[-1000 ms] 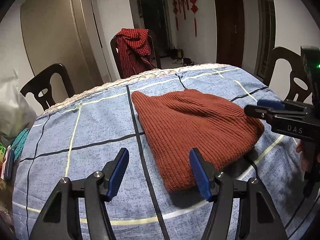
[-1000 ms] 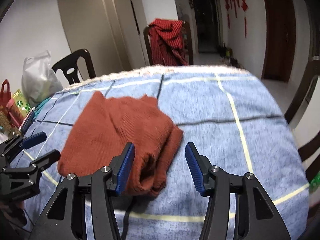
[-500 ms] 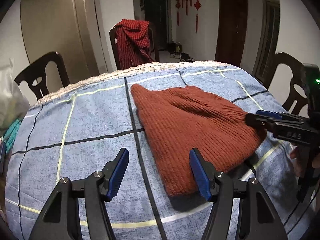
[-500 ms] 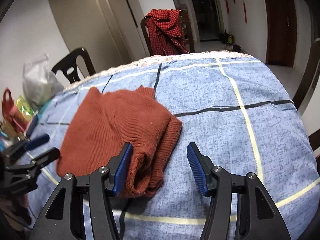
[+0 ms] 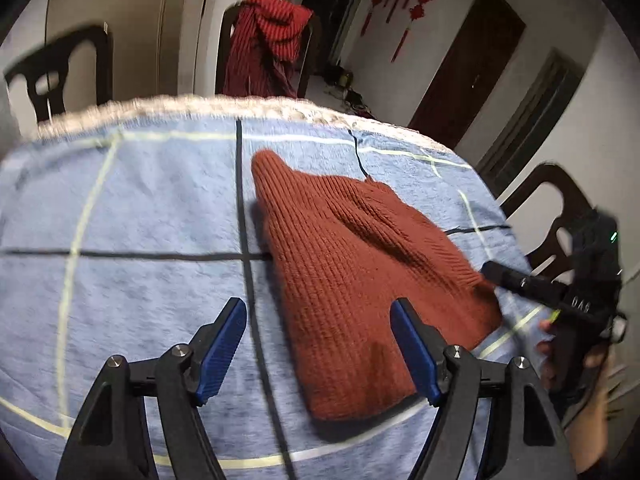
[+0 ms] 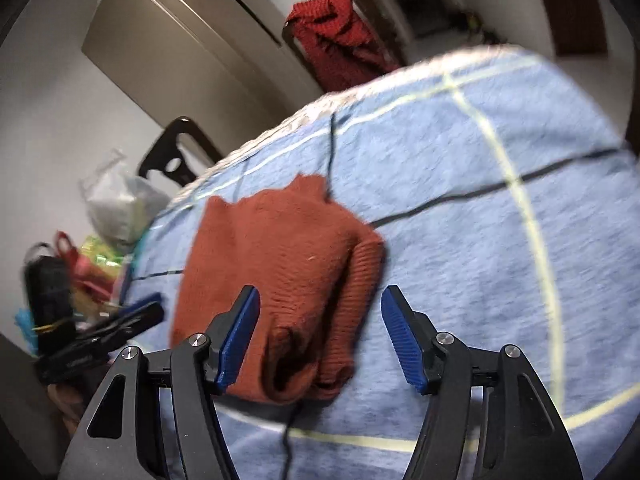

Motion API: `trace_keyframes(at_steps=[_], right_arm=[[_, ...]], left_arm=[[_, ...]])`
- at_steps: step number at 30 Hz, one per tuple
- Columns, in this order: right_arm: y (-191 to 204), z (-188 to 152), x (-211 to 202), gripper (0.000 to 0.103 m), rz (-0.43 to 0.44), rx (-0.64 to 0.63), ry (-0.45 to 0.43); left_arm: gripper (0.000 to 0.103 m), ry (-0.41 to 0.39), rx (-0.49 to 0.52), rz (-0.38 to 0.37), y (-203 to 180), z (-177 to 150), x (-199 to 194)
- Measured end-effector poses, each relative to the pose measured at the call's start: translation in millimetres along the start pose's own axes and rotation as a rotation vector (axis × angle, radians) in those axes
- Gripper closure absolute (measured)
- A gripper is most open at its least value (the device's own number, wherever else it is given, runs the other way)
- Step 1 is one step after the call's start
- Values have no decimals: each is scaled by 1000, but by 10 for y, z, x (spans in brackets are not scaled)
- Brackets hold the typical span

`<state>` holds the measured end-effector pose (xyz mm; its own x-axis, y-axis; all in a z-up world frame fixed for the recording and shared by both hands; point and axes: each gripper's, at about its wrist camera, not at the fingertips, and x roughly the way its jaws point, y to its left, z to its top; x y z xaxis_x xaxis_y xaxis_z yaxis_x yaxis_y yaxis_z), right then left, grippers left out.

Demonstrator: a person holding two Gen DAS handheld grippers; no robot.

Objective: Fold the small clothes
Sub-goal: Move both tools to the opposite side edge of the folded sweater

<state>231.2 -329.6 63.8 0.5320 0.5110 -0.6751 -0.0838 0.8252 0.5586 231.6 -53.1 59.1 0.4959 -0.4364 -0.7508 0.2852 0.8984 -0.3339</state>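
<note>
**Both tools opening over a partly folded knit**

The left tool (image 5: 316, 352) and right tool (image 6: 318, 336) are spreading, pinching nothing. Between them, the rust-red knitted garment (image 5: 360, 272) lies doubled on the blue checked bench (image 5: 140, 220); its near end looks bunched, so folding seems unfinished.

Rust-red ribbed knit garment (image 5: 348, 276): folded into a thick, roughly triangular bundle, lying flat on blue checked worktop (image 5: 132, 208), doubled edges visible.

Dark chairs (image 5: 60, 76) ring the bench (image 5: 132, 208); pale walls (image 5: 580, 112), brown doors (image 5: 468, 68), perhaps red ornaments (image 5: 404, 8) hanging.
</note>
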Motion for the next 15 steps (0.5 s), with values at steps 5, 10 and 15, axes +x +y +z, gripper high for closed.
trace_keyframes(at_steps=[5,10,15], right_arm=[[-156,8,138,39,68,102,32],[-240,5,280,39,97,148,68],[-214,62,364,39,126,150,89]], left_arm=[[26,57,-45,-42,60,78,202],[26,93,-93,-75,106,132,340],[26,142,-139,-117,156,177,498]])
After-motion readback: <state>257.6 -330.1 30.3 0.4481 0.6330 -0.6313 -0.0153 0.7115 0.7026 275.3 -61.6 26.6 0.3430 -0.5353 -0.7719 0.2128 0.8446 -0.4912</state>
